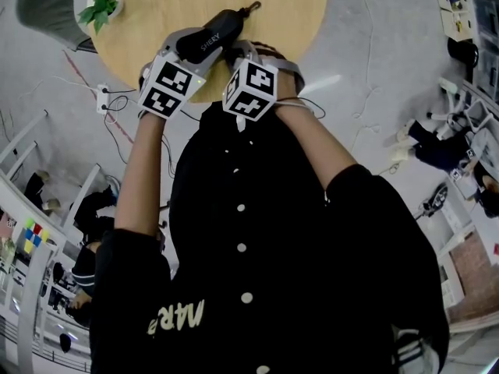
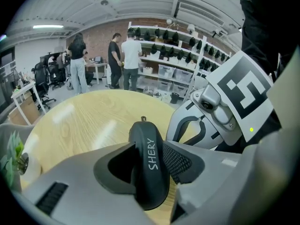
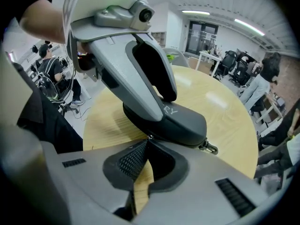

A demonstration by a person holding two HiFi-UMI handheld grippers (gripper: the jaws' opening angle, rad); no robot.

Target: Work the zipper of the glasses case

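A dark grey glasses case [image 1: 214, 33] marked "SHERY" lies on the round wooden table [image 1: 156, 14], with a metal clip [image 1: 251, 8] at its far end. My left gripper [image 1: 201, 44] is shut across the case [image 2: 146, 139], one pad pressed on each side. My right gripper [image 1: 240, 51] is shut, its tips [image 3: 148, 139] meeting at the case's seam [image 3: 183, 121]. A small shiny bit of the zipper pull shows between those tips. The left gripper's finger [image 3: 136, 78] crosses over the case in the right gripper view. The clip [image 3: 209, 147] hangs at the case's right end.
A small potted plant [image 1: 100, 8] stands at the table's left edge. The table's near rim lies just under both grippers. A power strip and cables [image 1: 105, 98] lie on the floor to the left. Several people [image 2: 124, 60] stand by distant shelves.
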